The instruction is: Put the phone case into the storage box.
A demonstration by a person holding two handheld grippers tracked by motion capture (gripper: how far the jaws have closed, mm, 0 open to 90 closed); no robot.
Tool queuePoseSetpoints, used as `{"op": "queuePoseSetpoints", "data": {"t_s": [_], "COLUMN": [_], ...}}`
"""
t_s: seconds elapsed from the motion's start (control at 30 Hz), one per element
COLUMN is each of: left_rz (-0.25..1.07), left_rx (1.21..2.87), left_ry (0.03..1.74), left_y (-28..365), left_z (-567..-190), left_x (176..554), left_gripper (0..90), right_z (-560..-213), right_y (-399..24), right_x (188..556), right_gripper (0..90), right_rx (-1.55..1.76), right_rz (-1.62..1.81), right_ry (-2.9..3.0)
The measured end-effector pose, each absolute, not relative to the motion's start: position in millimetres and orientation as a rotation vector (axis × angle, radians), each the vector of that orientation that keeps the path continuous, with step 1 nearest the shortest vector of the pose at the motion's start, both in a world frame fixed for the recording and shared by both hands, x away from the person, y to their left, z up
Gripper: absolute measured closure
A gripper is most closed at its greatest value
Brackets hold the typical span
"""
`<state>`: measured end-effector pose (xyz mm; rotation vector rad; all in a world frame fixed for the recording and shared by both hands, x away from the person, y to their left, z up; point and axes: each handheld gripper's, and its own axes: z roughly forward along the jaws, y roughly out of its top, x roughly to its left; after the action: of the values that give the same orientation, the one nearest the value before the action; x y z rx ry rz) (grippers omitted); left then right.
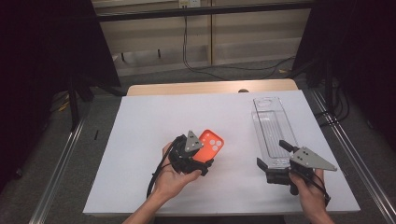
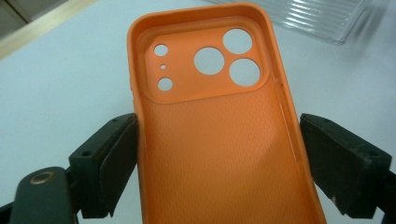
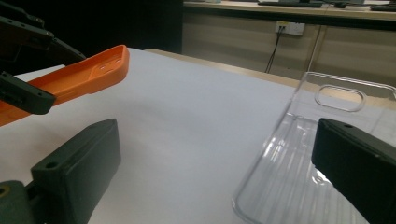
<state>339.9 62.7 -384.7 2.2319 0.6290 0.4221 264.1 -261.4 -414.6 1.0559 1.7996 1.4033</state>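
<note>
I am holding the orange phone case (image 2: 219,135) in the left tongs (image 1: 198,163), clamped across its two long sides, the open inner face with its camera holes turned toward that gripper's camera; the case is lifted off the counter (image 1: 154,135), above its middle toward the near edge. The right tongs (image 1: 275,161) are standing apart with nothing pressed between them, just at the near end of the clear plastic tray (image 1: 273,128), which is lying lengthwise along the right side of the counter. Judging the step: I am bringing the case over toward the tray, likely to seat it inside. To do it well I am planning to keep the case level, line its long axis up with the tray's, and let the right tongs steady the tray's near wall so it is not sliding on the white sheet. Watching for: the right tongs sitting in the approach path, and the tray's raised rim catching the case's corner. Beyond the far edge, cables (image 1: 219,70) are trailing on the floor, clear of the work.
</note>
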Motion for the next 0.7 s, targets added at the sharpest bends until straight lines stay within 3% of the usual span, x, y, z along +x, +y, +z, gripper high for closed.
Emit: {"op": "queuePoseSetpoints", "data": {"t_s": [0.27,0.7], "left_rz": [0.457,0.510], "left_rx": [2.186,2.163], "left_ry": [0.649,0.598], "left_y": [62,55], "left_z": [-388,-390], "left_x": [337,330], "left_gripper": [14.1,14.1], "right_z": [-399,-402], "right_y": [-248,-223], "right_x": [276,288], "right_gripper": [0.2,2.0], "right_rx": [1.042,1.085], "right_rz": [1.416,1.365], "right_ry": [1.796,1.915]}}
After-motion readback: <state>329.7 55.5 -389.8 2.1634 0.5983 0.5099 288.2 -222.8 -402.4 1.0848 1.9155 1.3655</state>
